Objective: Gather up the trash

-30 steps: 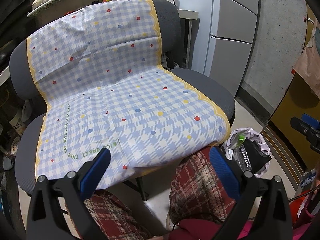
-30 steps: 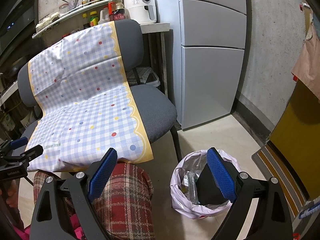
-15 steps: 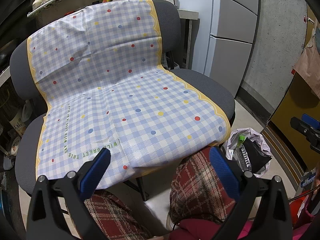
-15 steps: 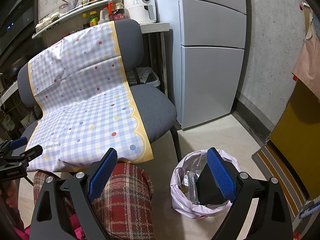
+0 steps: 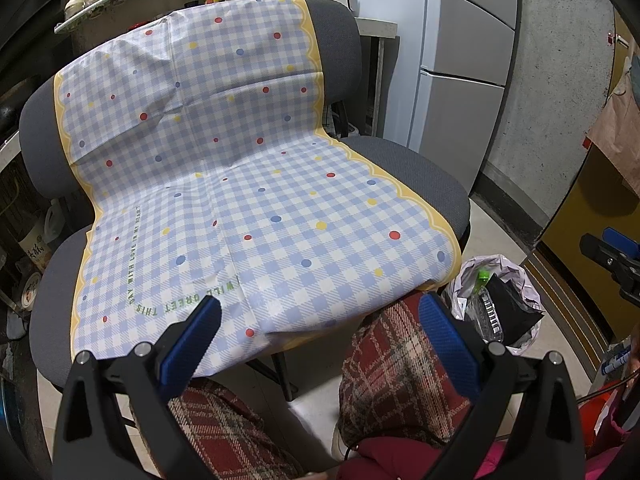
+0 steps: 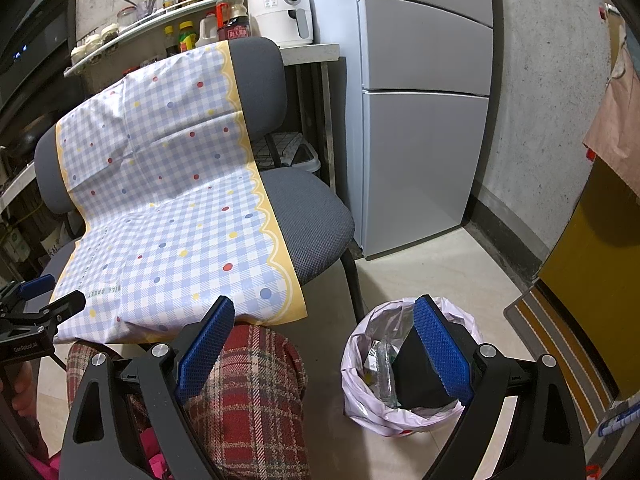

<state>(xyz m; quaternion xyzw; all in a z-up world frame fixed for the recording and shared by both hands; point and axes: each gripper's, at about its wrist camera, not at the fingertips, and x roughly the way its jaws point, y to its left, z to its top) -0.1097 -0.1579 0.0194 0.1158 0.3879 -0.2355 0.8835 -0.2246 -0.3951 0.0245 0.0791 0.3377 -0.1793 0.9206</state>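
A trash bin lined with a pale plastic bag (image 6: 360, 384) stands on the floor right of the chair; it also shows in the left wrist view (image 5: 460, 284). Inside lie a clear plastic bottle with a green cap (image 5: 486, 308) and a black bag (image 6: 416, 376). My left gripper (image 5: 320, 336) is open and empty, held over the front edge of the checked cloth (image 5: 248, 200) on the chair. My right gripper (image 6: 324, 344) is open and empty, above the person's knee and the bin's near side.
The grey chair (image 6: 312, 216) carries the blue checked cloth. The person's plaid-trousered legs (image 5: 400, 360) sit below both grippers. A grey fridge (image 6: 420, 120) stands behind the bin. A shelf with bottles (image 6: 192, 28) and a white air fryer (image 6: 284, 16) are behind the chair. A striped mat (image 6: 560, 352) lies at right.
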